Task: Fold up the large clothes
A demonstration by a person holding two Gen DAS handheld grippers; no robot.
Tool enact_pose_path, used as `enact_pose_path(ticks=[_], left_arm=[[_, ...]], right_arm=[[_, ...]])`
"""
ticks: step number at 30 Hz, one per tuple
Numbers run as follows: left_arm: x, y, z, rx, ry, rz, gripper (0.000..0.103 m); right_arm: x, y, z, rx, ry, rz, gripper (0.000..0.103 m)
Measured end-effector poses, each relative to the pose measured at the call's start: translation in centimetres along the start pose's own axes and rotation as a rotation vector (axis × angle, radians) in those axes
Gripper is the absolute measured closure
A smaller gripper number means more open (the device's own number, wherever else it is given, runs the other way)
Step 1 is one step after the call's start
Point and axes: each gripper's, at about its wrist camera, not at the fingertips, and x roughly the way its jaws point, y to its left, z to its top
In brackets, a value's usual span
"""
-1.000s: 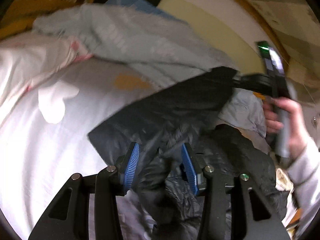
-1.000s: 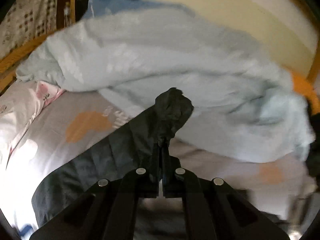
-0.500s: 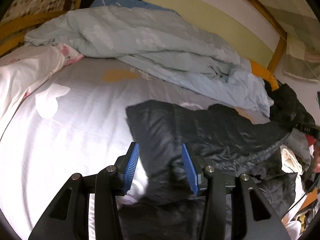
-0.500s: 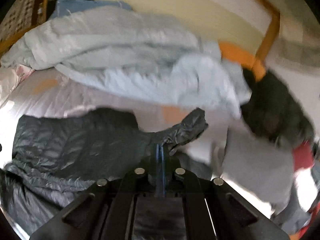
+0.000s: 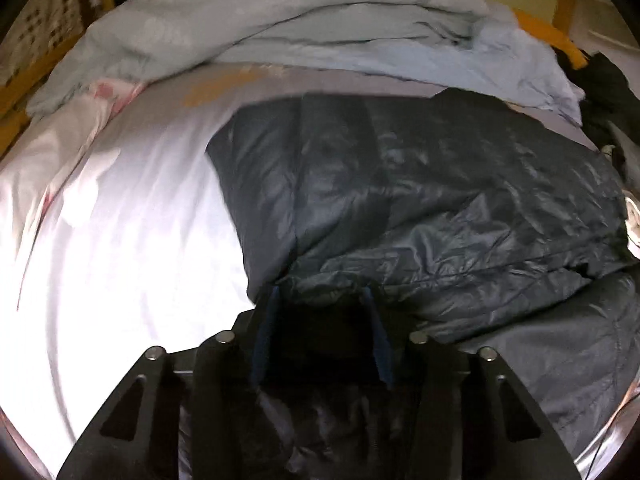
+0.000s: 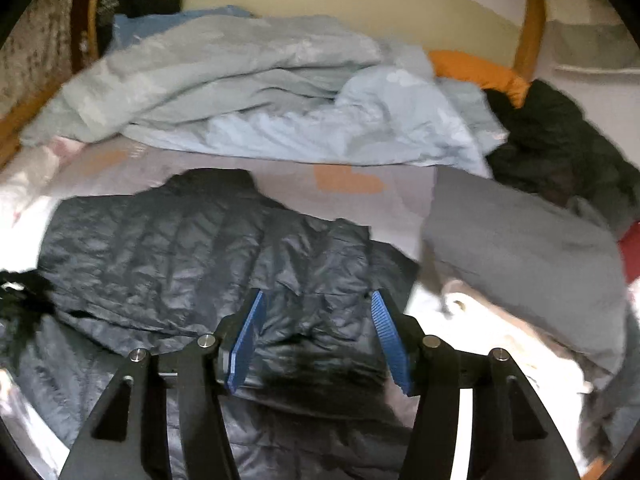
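A black quilted puffer jacket (image 5: 440, 184) lies spread across the white bed sheet (image 5: 120, 240), collar toward the far side. My left gripper (image 5: 320, 290) is pressed down at the jacket's near left edge. A thick fold of the fabric is bunched between its blue pads, and it is shut on that fold. In the right wrist view the jacket (image 6: 200, 240) lies flat below my right gripper (image 6: 317, 294). Its jaws are opening, the pads (image 6: 248, 332) stand wide apart, and nothing is pinched between them.
A rumpled pale blue duvet (image 6: 240, 92) fills the far side of the bed. To the right lie a grey garment (image 6: 520, 248), a black garment (image 6: 560, 140), cream clothing (image 6: 480, 320) and an orange pillow (image 6: 476, 68). A wooden bed frame (image 6: 532, 20) borders the wall.
My right gripper swung right with a pinched piece of the jacket, then let go and opened. The jacket went from hanging to lying flat. My left gripper sank onto it.
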Motion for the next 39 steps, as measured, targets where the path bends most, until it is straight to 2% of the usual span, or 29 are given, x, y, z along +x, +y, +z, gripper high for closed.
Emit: enact_pose_path(ticks=[2, 3, 4, 5, 7, 8, 10, 12, 14, 16, 17, 19, 21, 23, 25, 28, 31, 33, 37, 38, 39], left_arm=[[-0.2, 0.3, -0.4, -0.003, -0.006, 0.002, 0.062], [-0.2, 0.4, -0.4, -0.001, 0.005, 0.000, 0.062], [-0.1, 0.5, -0.4, -0.004, 0.017, -0.007, 0.062], [-0.1, 0.7, -0.3, -0.013, 0.024, -0.019, 0.062], [-0.7, 1.5, 0.2, -0.042, 0.001, -0.061, 0.062], [-1.4, 1.5, 0.4, -0.045, -0.038, -0.091, 0.062], [-3.7, 2.3, 1.5, -0.052, -0.148, -0.147, 0.062], [-4.9, 3.2, 2.9, -0.079, -0.219, -0.143, 0.062], [-4.5, 4.4, 4.3, -0.106, -0.205, -0.154, 0.062], [-3.0, 5.2, 4.8, -0.136, -0.126, -0.184, 0.062], [-2.4, 5.1, 4.5, -0.136, -0.080, -0.171, 0.063], [-1.4, 5.0, 3.3, -0.109, -0.035, -0.141, 0.063], [-0.7, 4.8, 2.0, -0.116, 0.006, -0.138, 0.062], [-0.2, 5.3, 0.8, -0.170, 0.036, -0.170, 0.056], [0.0, 5.7, 0.1, -0.229, 0.059, -0.206, 0.053], [-0.2, 6.4, -1.0, -0.260, 0.047, -0.209, 0.050], [0.3, 6.5, -1.3, -0.269, 0.054, -0.241, 0.050], [0.7, 7.0, -1.4, -0.283, 0.065, -0.258, 0.051], [0.8, 7.7, -1.6, -0.313, 0.065, -0.304, 0.064], [1.0, 8.1, -1.6, -0.331, 0.068, -0.315, 0.066], [1.1, 8.4, -1.7, -0.350, 0.077, -0.328, 0.066]], right_arm=[[1.5, 0.4, 0.3, -0.009, 0.024, 0.077, 0.070], [2.6, 0.8, 0.5, -0.022, 0.041, 0.080, 0.086], [3.7, 1.0, 0.5, -0.024, 0.057, 0.066, 0.089], [5.0, 1.0, 0.5, -0.015, 0.084, 0.062, 0.089], [8.3, 0.8, 0.1, 0.011, 0.202, 0.063, 0.089], [9.9, 0.4, -0.5, 0.034, 0.261, 0.041, 0.090], [11.2, -0.5, -1.6, 0.063, 0.297, 0.044, 0.090], [10.7, -1.2, -2.2, 0.077, 0.303, 0.055, 0.090], [9.5, -1.4, -2.0, 0.070, 0.283, 0.037, 0.090], [7.4, -1.0, -1.3, 0.077, 0.205, 0.000, 0.090], [6.2, -0.5, -0.7, 0.074, 0.161, 0.011, 0.090], [4.5, 1.2, 0.8, 0.060, 0.110, 0.105, 0.090], [3.4, 4.1, 2.5, 0.031, 0.083, 0.239, 0.090], [3.0, 7.6, 4.1, -0.012, 0.075, 0.356, 0.080], [3.3, 11.8, 5.6, -0.077, 0.066, 0.431, 0.039], [4.9, 19.0, 7.8, -0.208, 0.067, 0.476, 0.037], [8.1, 25.6, 10.0, -0.293, 0.144, 0.535, 0.037], [10.4, 30.5, 11.5, -0.359, 0.181, 0.541, 0.037], [14.8, 38.0, 12.3, -0.519, 0.241, 0.495, 0.037], [16.1, 39.3, 12.4, -0.534, 0.268, 0.483, 0.037], [18.1, 40.3, 12.3, -0.528, 0.336, 0.498, 0.037]])
